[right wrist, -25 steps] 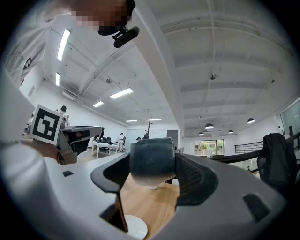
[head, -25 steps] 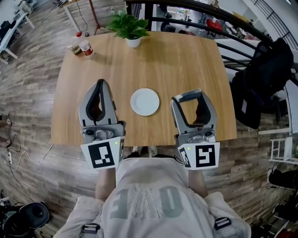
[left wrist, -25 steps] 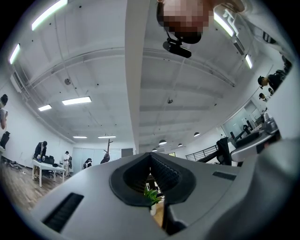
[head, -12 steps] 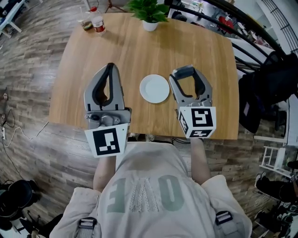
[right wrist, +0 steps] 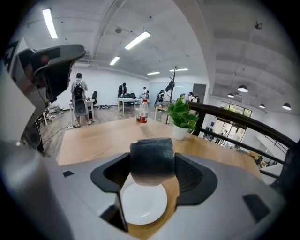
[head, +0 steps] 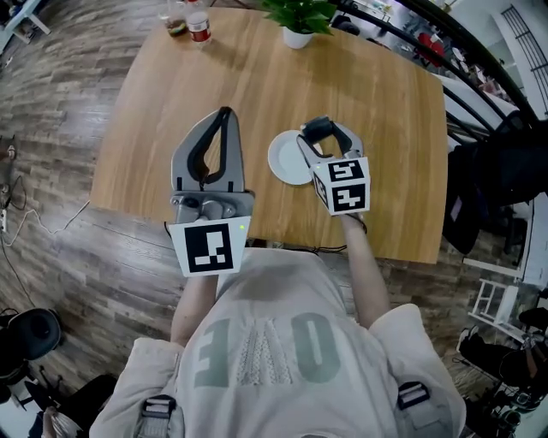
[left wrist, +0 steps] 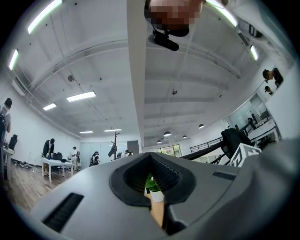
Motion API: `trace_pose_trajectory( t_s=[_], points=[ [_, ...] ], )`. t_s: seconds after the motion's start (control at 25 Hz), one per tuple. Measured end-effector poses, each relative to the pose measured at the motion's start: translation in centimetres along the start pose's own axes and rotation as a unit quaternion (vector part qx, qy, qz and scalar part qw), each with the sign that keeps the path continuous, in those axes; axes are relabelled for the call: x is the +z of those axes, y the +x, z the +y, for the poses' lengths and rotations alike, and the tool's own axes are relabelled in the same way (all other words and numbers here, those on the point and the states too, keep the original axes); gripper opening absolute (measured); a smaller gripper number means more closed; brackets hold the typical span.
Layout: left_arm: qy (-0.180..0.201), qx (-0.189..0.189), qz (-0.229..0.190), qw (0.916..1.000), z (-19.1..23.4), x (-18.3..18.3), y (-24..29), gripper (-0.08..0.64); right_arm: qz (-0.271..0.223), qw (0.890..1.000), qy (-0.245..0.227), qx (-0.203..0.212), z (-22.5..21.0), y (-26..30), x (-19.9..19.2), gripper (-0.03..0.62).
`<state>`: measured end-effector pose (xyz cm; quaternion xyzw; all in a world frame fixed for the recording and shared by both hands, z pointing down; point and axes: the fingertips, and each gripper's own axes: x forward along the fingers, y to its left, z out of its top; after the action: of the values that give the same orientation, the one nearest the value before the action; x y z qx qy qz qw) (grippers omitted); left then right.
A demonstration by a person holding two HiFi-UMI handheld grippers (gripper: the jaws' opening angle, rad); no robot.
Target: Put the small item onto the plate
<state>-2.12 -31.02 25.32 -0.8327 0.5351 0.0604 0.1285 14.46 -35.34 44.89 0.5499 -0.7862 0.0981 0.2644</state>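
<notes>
Over the white plate (head: 285,161) on the wooden table (head: 163,103): right gripper (head: 319,133), clamped on the small item (head: 318,128). Moved since half a second ago. Then just right of the plate with the whole disc showing; now swung in toward the left gripper (head: 224,115) and tilted, marker cube (head: 342,184) facing up, covering the plate's right part in the head view. A second ago well out to the right, apart from the plate. Left gripper little changed against the table: beside the plate on its left as before, jaws pinched to a thin slit, nothing between. Whole table higher in the head view than before; potted plant (head: 301,17) and bottle (head: 198,26) now cut by the top edge.

Small item (right wrist: 151,161) up close in the right gripper view: dark charcoal, short, stubby, roll-like, flat along the top and rounded below. Matte, slightly fuzzy surface, with a small pale spot at the upper left. Gripped on both sides by the ribbed pads (right wrist: 191,174). Held directly above the plate (right wrist: 143,205), bare and white beneath it. Touching the plate or not: cannot tell. Beyond, potted plant (right wrist: 181,116) and bottle (right wrist: 143,111) at the table's far side. Left gripper view: grey jaws nearly meeting, only a sliver of potted plant (left wrist: 151,183) and tabletop through the slit.
</notes>
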Motion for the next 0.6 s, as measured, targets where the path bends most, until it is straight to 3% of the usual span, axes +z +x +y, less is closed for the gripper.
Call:
trace_pose_trajectory(
  t_s=[0.24,0.6],
  points=[
    [0.000,-0.006,0.008,0.9999,-0.4,-0.4,0.2,0.008,0.084,0.996,0.015,0.029,0.5,3.4,-4.2,0.307],
    [0.005,0.001,0.036,0.9993,0.6,-2.1,0.3,0.008,0.185,0.981,0.011,0.054,1.2,6.2,-8.6,0.307]
  ],
)
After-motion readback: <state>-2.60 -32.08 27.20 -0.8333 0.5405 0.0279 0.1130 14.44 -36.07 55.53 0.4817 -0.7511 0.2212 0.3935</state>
